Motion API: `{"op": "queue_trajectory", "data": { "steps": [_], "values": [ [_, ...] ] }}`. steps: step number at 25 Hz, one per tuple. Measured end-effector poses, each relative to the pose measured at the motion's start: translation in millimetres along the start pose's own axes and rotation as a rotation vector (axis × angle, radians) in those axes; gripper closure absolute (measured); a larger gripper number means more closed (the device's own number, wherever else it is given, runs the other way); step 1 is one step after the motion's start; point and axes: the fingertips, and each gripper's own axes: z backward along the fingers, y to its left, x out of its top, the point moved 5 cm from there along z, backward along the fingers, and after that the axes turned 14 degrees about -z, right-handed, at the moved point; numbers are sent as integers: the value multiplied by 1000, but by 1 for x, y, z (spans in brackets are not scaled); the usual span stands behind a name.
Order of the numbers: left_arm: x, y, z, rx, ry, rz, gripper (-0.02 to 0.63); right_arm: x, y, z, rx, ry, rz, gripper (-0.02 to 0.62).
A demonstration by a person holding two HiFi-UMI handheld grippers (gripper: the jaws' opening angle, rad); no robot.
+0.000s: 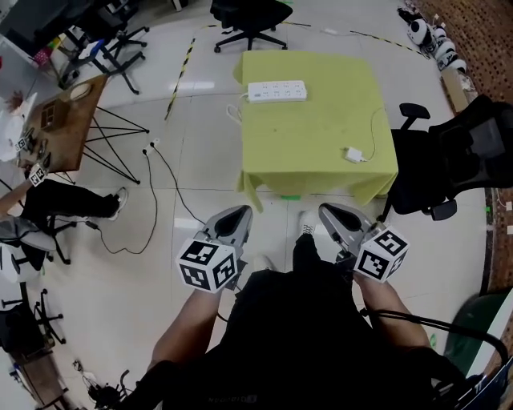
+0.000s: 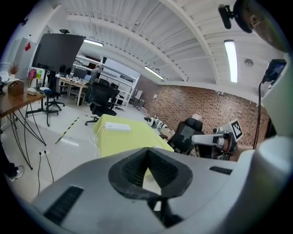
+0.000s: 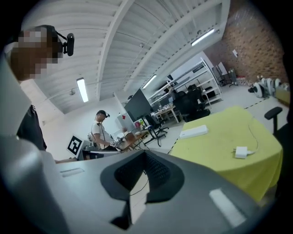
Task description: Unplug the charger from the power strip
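Observation:
A white power strip (image 1: 276, 90) lies at the far edge of the yellow-green table (image 1: 321, 132). A white charger (image 1: 353, 154) lies apart from it near the table's right front corner, its thin cable curling over the cloth. Both grippers hang close to my body, short of the table's near edge. My left gripper (image 1: 240, 213) and my right gripper (image 1: 328, 211) are shut with nothing in them. The left gripper view shows the left gripper (image 2: 147, 151) with the strip (image 2: 118, 127) far beyond it. In the right gripper view the right gripper (image 3: 145, 153) sits well short of the charger (image 3: 241, 152) and strip (image 3: 193, 132).
A black office chair (image 1: 453, 160) stands right of the table, another chair (image 1: 250, 18) behind it. A wooden desk (image 1: 68, 120) and a seated person's leg (image 1: 72, 205) are at the left. Cables (image 1: 164, 188) trail over the tiled floor.

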Motion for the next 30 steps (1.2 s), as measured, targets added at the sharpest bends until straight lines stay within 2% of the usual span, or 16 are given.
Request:
{"op": "queue_trajectory", "data": {
  "steps": [5,9,19,30],
  "values": [
    [-4,-13,7,-47,-3,-16,601,-5,17,29,-48,-39,37,594],
    [4,-27,10,-55,-21,-38,600,-2,17,43,-73,-46,58,594],
    [20,-57,-5,-12,-38,-36,600,20,0,61,-49,-31,95,594],
    [15,-92,-16,11,-10,-31,600,18,-16,81,-15,-2,95,594]
  ]
}}
